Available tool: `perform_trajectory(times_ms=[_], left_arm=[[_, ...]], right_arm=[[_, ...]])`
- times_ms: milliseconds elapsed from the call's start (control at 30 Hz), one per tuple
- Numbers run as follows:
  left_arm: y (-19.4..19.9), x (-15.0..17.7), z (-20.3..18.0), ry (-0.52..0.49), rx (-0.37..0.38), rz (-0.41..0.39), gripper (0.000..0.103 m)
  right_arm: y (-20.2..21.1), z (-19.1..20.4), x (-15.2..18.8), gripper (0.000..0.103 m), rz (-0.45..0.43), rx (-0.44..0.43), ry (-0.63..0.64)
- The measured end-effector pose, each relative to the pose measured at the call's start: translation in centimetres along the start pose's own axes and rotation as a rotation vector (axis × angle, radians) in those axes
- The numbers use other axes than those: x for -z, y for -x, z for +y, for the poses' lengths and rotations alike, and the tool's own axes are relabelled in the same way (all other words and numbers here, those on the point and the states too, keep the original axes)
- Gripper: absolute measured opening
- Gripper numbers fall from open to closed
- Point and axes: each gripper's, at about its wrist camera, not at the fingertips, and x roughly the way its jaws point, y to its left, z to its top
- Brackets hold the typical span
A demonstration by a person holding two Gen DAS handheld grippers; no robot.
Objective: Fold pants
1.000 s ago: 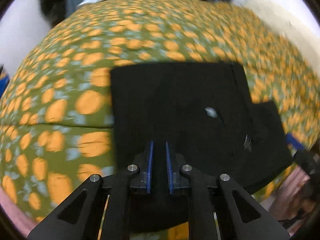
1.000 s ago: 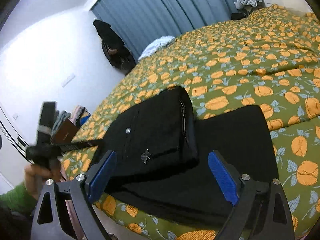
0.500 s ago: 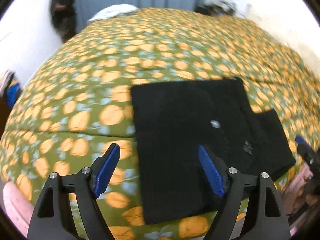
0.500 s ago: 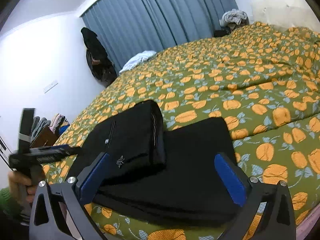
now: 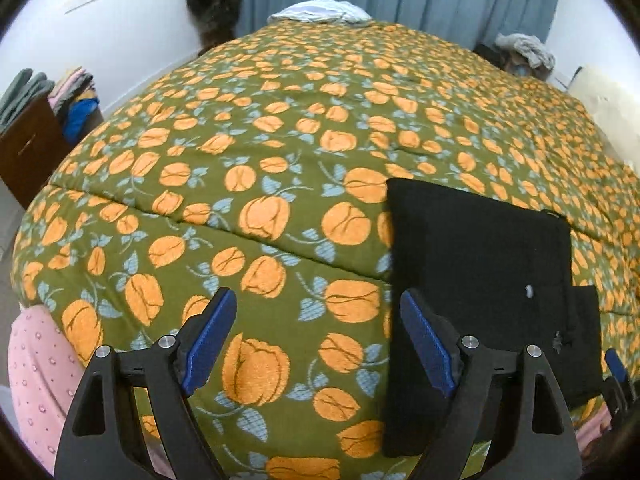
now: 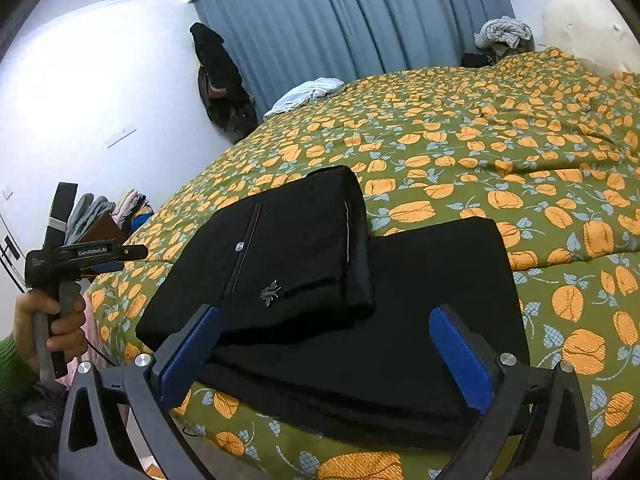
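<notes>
The black pants (image 6: 328, 280) lie folded on the bed near its front edge, the waist part with a button and a small metal emblem folded on top of the leg layer. In the left wrist view the pants (image 5: 480, 264) lie at the right. My left gripper (image 5: 316, 344) is open and empty, above the bedspread to the left of the pants. My right gripper (image 6: 324, 356) is open and empty, just in front of the pants. The left gripper also shows in the right wrist view (image 6: 100, 258), held in a hand off the bed's left corner.
The bed (image 5: 260, 152) has a green bedspread with orange pumpkins. A white-blue cloth (image 6: 308, 92) lies at its far end before blue curtains (image 6: 360, 20). A grey cloth pile (image 6: 504, 34) is at the far right. A wooden shelf with clothes (image 5: 36, 120) stands left.
My left gripper opened, let go of the pants and pulled back and to the left. My right gripper stayed open and drew back a little.
</notes>
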Motion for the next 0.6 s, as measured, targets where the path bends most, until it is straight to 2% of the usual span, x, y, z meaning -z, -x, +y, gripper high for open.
perform_trajectory(times_ms=[600], left_arm=[[-0.77, 0.25, 0.86, 0.027, -0.048, 0.029, 0.085]], right_arm=[[-0.45, 0.78, 0.29, 0.103, 0.022, -0.033, 0.015]])
